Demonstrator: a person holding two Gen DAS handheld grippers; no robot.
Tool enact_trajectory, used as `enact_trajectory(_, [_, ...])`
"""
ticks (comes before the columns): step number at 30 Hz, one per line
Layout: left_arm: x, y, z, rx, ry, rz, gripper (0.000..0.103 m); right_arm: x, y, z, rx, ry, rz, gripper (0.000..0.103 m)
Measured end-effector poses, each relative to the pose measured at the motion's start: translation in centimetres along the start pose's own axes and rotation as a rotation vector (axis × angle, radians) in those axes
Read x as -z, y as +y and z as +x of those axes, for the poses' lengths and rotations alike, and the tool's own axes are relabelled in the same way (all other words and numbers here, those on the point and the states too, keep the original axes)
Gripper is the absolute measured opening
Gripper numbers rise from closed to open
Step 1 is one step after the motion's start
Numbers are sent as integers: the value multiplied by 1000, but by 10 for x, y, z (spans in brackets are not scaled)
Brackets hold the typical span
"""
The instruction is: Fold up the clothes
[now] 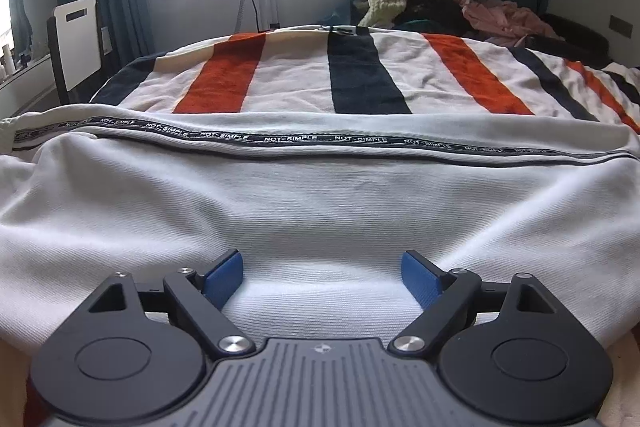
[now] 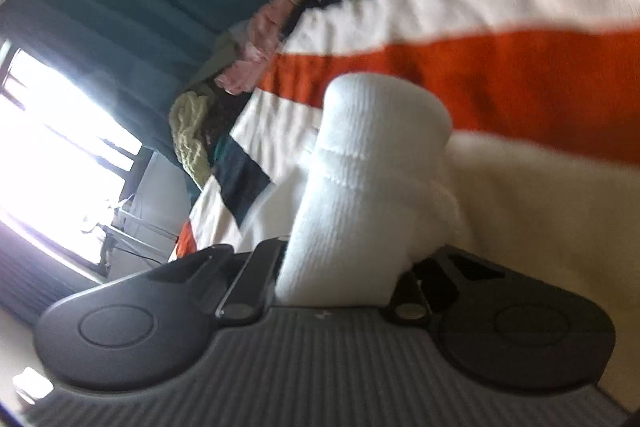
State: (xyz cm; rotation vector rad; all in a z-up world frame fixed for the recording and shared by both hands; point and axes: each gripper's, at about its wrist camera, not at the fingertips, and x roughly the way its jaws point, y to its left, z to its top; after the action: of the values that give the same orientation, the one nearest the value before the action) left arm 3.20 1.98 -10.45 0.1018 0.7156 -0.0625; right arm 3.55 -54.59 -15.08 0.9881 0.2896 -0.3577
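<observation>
Two grippers working one white garment [image 1: 320,211], left gripper [image 1: 322,277] lying spread wide at lower centre, pads touching nothing, right gripper [image 2: 344,267] pinching a white cuff [image 2: 360,163], striped blanket [image 1: 360,75] lying behind.

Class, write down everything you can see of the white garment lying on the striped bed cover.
The white garment is a ribbed, knit-looking cloth spread wide over the striped bed cover. A black tape reading NOT-SIMPLE runs along a seam. The left gripper rests open on it; the right gripper is shut on a bunched fold.
</observation>
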Motion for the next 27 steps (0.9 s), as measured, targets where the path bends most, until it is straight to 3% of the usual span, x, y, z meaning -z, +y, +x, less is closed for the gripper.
enact_trajectory(4, [-9, 6, -6, 17, 10, -6, 88, 4, 59, -21, -11, -105, -253, 12])
enact_trajectory(10, [-21, 17, -14, 15, 11, -48, 88, 31, 139, -62, -40, -264, -419, 11])
enact_trajectory(13, [-29, 30, -24, 9, -21, -99, 88, 64, 183, -81, -60, -349, -581, 11])
enact_trajectory(18, [-42, 57, -40, -27, -83, -200, 88, 146, 241, -100, -129, -456, -906, 11])
enact_trajectory(24, [-43, 84, -49, -115, -139, -273, 88, 255, 261, -85, -237, -314, -1098, 12])
enact_trajectory(27, [-40, 93, -44, -144, -123, -306, 88, 313, 253, -67, -276, -161, -1216, 14])
